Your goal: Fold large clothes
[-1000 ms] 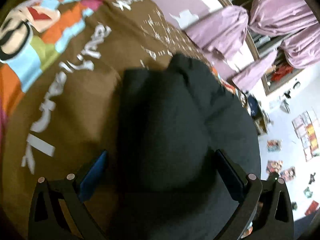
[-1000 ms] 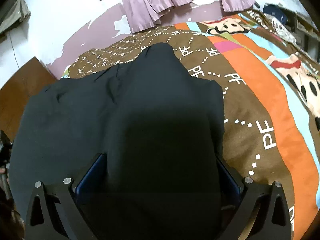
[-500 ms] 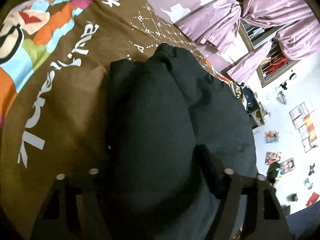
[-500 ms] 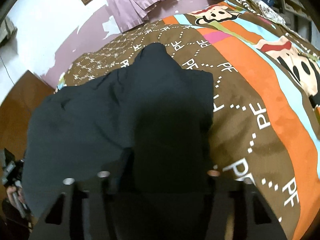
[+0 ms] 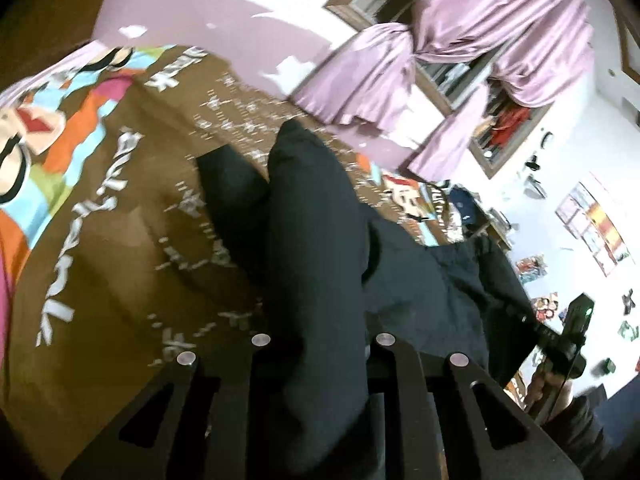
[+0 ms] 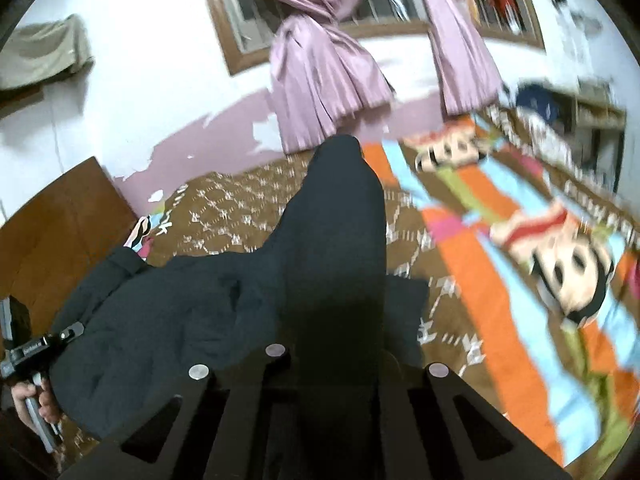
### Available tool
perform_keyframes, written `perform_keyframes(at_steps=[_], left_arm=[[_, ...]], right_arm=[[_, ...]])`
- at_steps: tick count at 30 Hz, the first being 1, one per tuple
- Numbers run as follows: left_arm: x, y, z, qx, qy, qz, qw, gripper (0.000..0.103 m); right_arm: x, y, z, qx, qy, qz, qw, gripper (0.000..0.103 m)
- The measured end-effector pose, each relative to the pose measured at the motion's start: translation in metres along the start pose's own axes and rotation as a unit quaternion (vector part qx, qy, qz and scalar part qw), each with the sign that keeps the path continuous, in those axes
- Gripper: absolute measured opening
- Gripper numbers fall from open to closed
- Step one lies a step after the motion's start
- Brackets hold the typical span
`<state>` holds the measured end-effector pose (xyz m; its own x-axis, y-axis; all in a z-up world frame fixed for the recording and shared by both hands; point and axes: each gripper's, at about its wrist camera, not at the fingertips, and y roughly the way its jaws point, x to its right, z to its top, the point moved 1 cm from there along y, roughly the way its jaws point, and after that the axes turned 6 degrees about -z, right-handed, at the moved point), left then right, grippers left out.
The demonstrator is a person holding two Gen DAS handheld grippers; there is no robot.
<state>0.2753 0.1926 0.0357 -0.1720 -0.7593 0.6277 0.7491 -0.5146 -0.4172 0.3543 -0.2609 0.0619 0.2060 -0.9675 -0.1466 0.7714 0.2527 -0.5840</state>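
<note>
A large black garment lies over the brown patterned bedspread. My left gripper is shut on a fold of it, and the cloth rises between the fingers as a narrow ridge. My right gripper is shut on another part of the same garment, lifted into a similar ridge. The rest of the garment hangs slack between the two grippers. The fingertips are hidden by cloth in both views. The other hand-held gripper shows at the right edge of the left view and the left edge of the right view.
The bedspread has bright cartoon print on one side. Pink tied curtains hang over a framed window behind the bed. A wooden headboard stands at the left. Shelves with clutter and wall posters are at the right.
Both grippers closed from wide open onto the black garment and lifted it. The cloth narrowed into ridges between the fingers, and both views tilted up toward the wall and curtains.
</note>
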Motion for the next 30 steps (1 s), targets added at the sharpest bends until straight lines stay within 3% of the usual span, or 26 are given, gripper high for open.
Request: perform_keyframes(at_steps=[4, 7, 14, 18, 21, 22, 23, 27, 30], left_arm=[[0.032, 0.012, 0.004, 0.003, 0.040, 0.001, 0.9992, 0.014], [0.043, 0.023, 0.007, -0.004, 0.042, 0.003, 0.9991, 0.014], [0.018, 0.021, -0.002, -0.014, 0.026, 0.015, 0.9994, 0.014], [0.000, 0.021, -0.009, -0.018, 0.016, 0.029, 0.9993, 0.014], [-0.010, 0.020, -0.012, -0.018, 0.004, 0.032, 0.9993, 0.014], [-0.014, 0.020, -0.013, -0.018, 0.000, 0.034, 0.9992, 0.014], [-0.016, 0.020, -0.014, -0.019, -0.001, 0.036, 0.9992, 0.015], [-0.032, 0.022, -0.022, -0.024, -0.021, 0.041, 0.9986, 0.017], [-0.048, 0.024, -0.026, -0.031, -0.049, 0.031, 0.9978, 0.019]], right_arm=[[0.007, -0.017, 0.007, 0.016, -0.006, -0.004, 1.000, 0.005], [0.018, -0.005, 0.000, -0.010, 0.003, -0.005, 1.000, 0.005], [0.037, 0.041, -0.031, -0.051, 0.008, -0.008, 0.999, 0.012], [0.059, 0.078, -0.043, -0.089, 0.025, -0.015, 0.996, 0.060], [0.080, 0.104, -0.051, -0.124, 0.041, -0.023, 0.991, 0.079], [0.088, 0.113, -0.055, -0.137, 0.051, -0.017, 0.989, 0.090], [0.099, 0.124, -0.060, -0.157, 0.076, 0.005, 0.985, 0.094], [0.123, 0.149, -0.080, -0.211, 0.180, 0.115, 0.954, 0.097], [0.114, 0.144, -0.085, -0.216, 0.179, 0.155, 0.947, 0.079]])
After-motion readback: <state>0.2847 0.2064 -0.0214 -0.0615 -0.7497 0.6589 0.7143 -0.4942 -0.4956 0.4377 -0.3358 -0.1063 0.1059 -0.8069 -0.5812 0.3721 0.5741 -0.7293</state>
